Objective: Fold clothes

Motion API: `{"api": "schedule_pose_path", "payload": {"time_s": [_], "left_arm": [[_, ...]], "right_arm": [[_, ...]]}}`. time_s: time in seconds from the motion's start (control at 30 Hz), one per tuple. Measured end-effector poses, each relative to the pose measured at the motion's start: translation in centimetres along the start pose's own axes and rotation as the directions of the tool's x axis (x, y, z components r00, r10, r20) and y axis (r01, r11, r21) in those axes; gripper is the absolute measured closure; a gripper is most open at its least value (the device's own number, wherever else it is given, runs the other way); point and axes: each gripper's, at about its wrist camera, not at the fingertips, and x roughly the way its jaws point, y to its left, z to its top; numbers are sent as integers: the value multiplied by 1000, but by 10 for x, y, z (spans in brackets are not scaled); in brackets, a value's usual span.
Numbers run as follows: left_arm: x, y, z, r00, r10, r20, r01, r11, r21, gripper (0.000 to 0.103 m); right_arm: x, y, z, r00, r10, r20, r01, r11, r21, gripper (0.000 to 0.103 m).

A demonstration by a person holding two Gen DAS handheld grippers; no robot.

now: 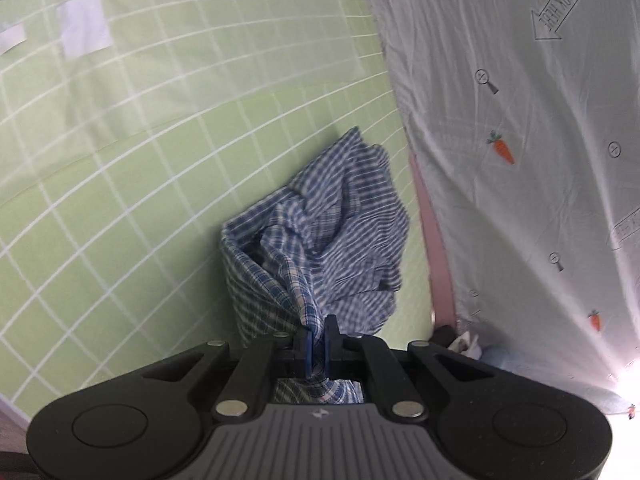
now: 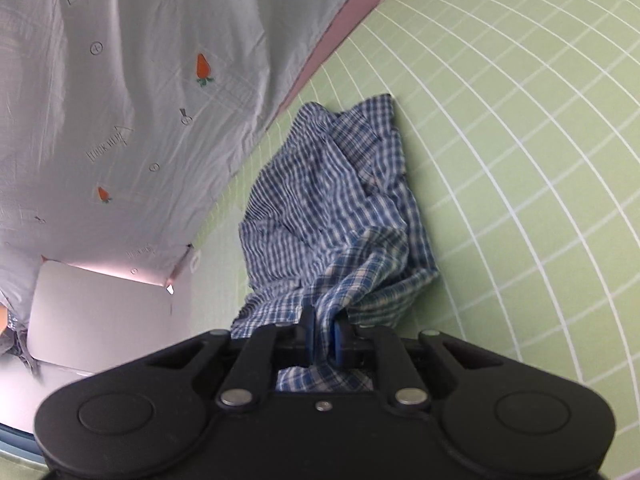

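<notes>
A blue and white checked garment [image 1: 320,236] hangs bunched and crumpled over the green grid mat [image 1: 140,160]. My left gripper [image 1: 319,326] is shut on an edge of it, with cloth pinched between the blue pads and running back into the jaws. In the right wrist view the same garment [image 2: 340,208] droops toward the green mat [image 2: 520,160]. My right gripper [image 2: 323,326] is shut on another part of its edge, cloth bunched between the pads.
A white sheet with carrot prints [image 1: 520,120] hangs along one side of the mat, also in the right wrist view [image 2: 120,100]. A pink strip [image 1: 436,248] borders the mat. A pale flat surface [image 2: 100,320] lies beyond the sheet.
</notes>
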Motion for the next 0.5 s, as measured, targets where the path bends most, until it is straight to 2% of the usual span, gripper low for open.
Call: {"api": "schedule_pose_path", "payload": {"time_s": [0.17,0.27,0.3,0.33,0.37,0.4,0.43,0.5], "left_arm": [[40,-51,40,998,-68,-14,68,998,5,98],[76,-92,68,999,-45,30,42,995,92,96],[87,-105,77,998,-29,58,21,991,131,91],[97,-119,86,996,-15,87,0,985,170,76],[107,-133,95,993,-1,116,-23,978,208,68],[118,-146,104,989,11,146,-47,968,245,55],[128,-160,113,984,22,176,-72,957,281,42],[138,-169,117,970,68,233,-154,915,373,26]], "right_arm": [[21,2,58,994,97,51,-103,988,116,94],[42,9,108,988,118,98,-130,984,124,95],[53,12,128,984,126,125,-142,982,125,95],[63,16,147,979,134,153,-153,980,126,92],[74,19,165,977,122,174,-144,982,119,83],[84,23,180,979,85,187,-106,989,103,62],[94,27,196,979,48,200,-67,994,87,54],[107,38,216,975,-33,221,34,999,2,44]]}}
